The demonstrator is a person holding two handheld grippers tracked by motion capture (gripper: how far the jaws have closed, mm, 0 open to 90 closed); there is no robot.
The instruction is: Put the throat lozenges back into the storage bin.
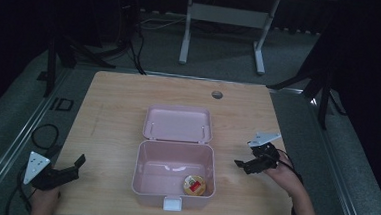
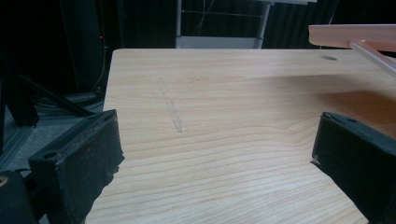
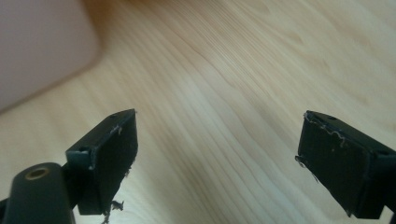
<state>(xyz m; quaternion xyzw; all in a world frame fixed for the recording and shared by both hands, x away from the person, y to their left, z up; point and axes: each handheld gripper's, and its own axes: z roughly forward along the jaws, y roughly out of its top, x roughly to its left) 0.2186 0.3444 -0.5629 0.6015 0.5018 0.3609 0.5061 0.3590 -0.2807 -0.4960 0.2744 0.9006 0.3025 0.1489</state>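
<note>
My left gripper (image 1: 77, 163) fingers wide, empty | my right gripper (image 1: 240, 164) fingers wide, empty | pink box (image 1: 146, 182) open between them on surface (image 1: 113, 103), round tin (image 1: 194, 185) inside

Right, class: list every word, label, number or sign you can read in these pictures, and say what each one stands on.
"ID": pale marking on the dark strip beside the table's left edge; it looks like these letters, though not sharply.
Label on the round tin inside the pink box: red and gold, too small and blurred to read.
Left gripper and right gripper jaws: no text.
</note>
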